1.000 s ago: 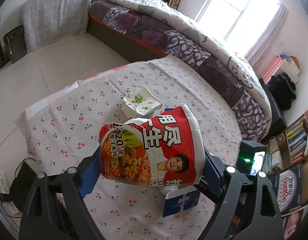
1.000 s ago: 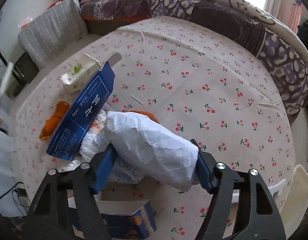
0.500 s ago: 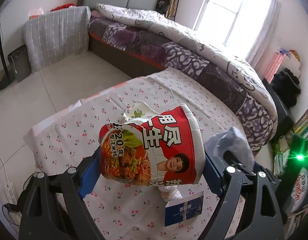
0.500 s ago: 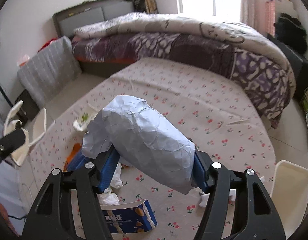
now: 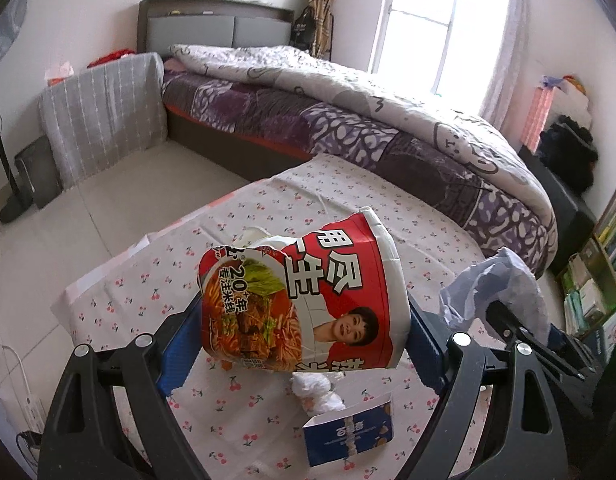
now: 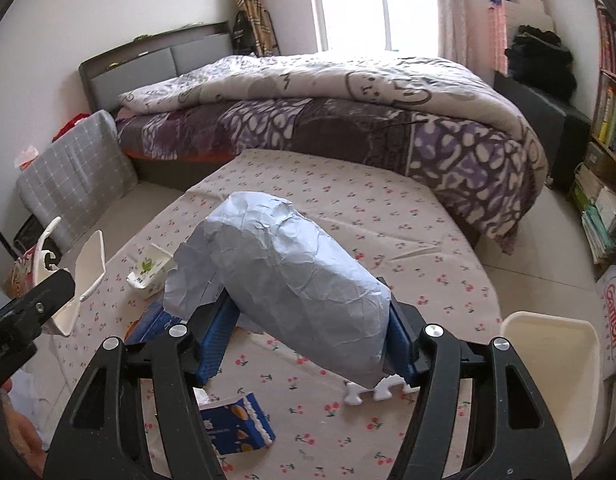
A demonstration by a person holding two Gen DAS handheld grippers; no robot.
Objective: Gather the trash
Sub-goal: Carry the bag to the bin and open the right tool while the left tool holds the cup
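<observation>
The left gripper [image 5: 304, 344] clamps a crushed red instant-noodle cup [image 5: 304, 300] between its blue pads, holding it on its side in the air above the cherry-print tabletop [image 5: 347, 192]. The right gripper [image 6: 308, 344] grips a crumpled pale-blue paper bag [image 6: 292, 280], its blue pads pressing the bag's sides, also lifted clear of the tabletop; from the left wrist view the same bag [image 5: 503, 284] shows off to the right with the other gripper behind it.

More rubbish lies on the tabletop. A small blue snack box [image 5: 347, 432] stands near the near edge, with a wad of white tissue [image 5: 315, 392] just beside it. Toward the left edge sits a squashed white carton with a green print [image 6: 148, 272], and a flat dark-blue box [image 6: 152, 324] lies next to it, partly hidden behind the right gripper. White jagged scraps [image 6: 371, 392] rest near the near edge under the bag. A cream plastic bin [image 6: 547, 380] stands off the tabletop's near right corner.

Beyond the far edge of the tabletop runs a bed with a purple patterned quilt [image 6: 347, 120], a grey checked cushion [image 5: 104, 108] propped at its head end, and a bright window [image 5: 439, 16] behind
</observation>
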